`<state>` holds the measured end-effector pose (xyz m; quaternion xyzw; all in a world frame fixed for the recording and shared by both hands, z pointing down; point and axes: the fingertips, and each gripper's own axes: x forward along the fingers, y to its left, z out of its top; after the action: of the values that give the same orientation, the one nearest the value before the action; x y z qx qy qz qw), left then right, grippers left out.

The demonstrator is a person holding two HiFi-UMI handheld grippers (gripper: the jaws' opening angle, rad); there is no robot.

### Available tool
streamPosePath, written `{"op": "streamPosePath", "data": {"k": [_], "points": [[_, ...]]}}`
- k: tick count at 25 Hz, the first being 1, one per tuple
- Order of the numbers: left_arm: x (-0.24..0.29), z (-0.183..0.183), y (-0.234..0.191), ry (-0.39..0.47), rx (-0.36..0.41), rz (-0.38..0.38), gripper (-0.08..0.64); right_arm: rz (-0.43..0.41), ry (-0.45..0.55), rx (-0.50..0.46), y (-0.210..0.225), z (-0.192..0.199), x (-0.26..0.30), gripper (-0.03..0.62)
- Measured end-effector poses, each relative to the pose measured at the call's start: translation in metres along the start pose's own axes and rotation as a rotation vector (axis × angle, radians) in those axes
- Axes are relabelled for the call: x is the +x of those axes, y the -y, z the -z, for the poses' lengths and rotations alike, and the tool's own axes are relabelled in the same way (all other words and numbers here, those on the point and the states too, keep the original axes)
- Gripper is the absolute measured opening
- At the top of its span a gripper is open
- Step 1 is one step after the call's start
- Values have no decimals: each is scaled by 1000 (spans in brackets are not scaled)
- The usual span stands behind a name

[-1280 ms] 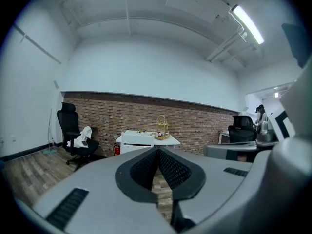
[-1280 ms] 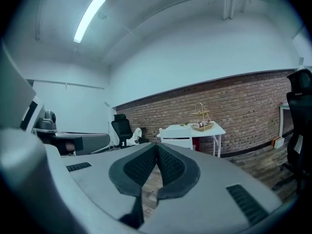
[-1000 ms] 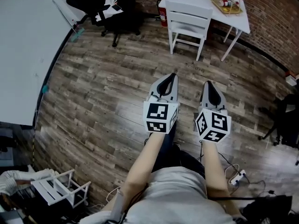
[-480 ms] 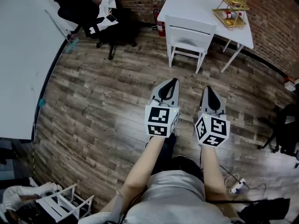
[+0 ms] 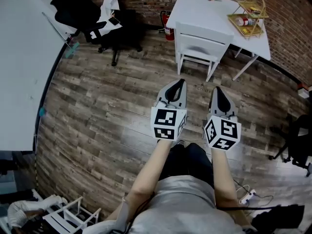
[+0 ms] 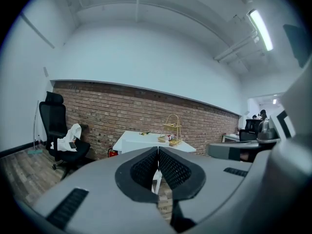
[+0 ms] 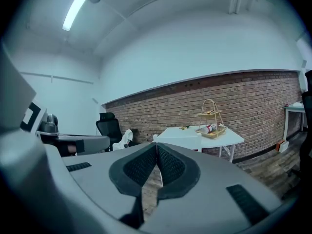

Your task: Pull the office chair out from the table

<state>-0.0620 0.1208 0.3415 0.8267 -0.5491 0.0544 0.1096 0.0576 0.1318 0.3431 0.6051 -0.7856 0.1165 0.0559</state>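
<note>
Compared with a second ago, the white table (image 5: 207, 9) and the white chair (image 5: 202, 35) pushed in at its near side sit lower and larger in the head view. The person is walking toward them, so this is still the approach and nothing has been gripped yet.

The left gripper (image 5: 178, 82) and right gripper (image 5: 217, 88) are carried side by side, aimed at the table. Both are closed and empty.

The black office chair (image 5: 73, 8), with a white garment (image 5: 110, 5) on its seat, stands left of the table by the brick wall, well apart from it and not tucked in. Only the white chair is under the table, and the walk heads there, so it is likely the one meant.

The head view shows only the backs of the tools. The left gripper view shows the left gripper's (image 6: 157, 152) ribbed pads meeting, with the office chair's headrest (image 6: 54, 98) at far left. The right gripper view shows the right gripper (image 7: 156, 147) likewise pressed together. Above it is a gold wire stand (image 7: 210, 118) on the far end of the table.
</note>
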Motion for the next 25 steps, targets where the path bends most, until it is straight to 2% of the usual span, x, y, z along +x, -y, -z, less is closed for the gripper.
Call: {"op": "streamPosePath", "data": {"k": [8,15,25], "points": [[36,-4,-16,-15,-9,4,15,24,-11,-6,10,-8,38,15],[84,-10,-27,-11,-12,-20,15,-5,-28,-10,32,-10,84,15],[176,-32,-38,-26,-18,-43,15,-50,-32,-22,74,-40,165,15]]}}
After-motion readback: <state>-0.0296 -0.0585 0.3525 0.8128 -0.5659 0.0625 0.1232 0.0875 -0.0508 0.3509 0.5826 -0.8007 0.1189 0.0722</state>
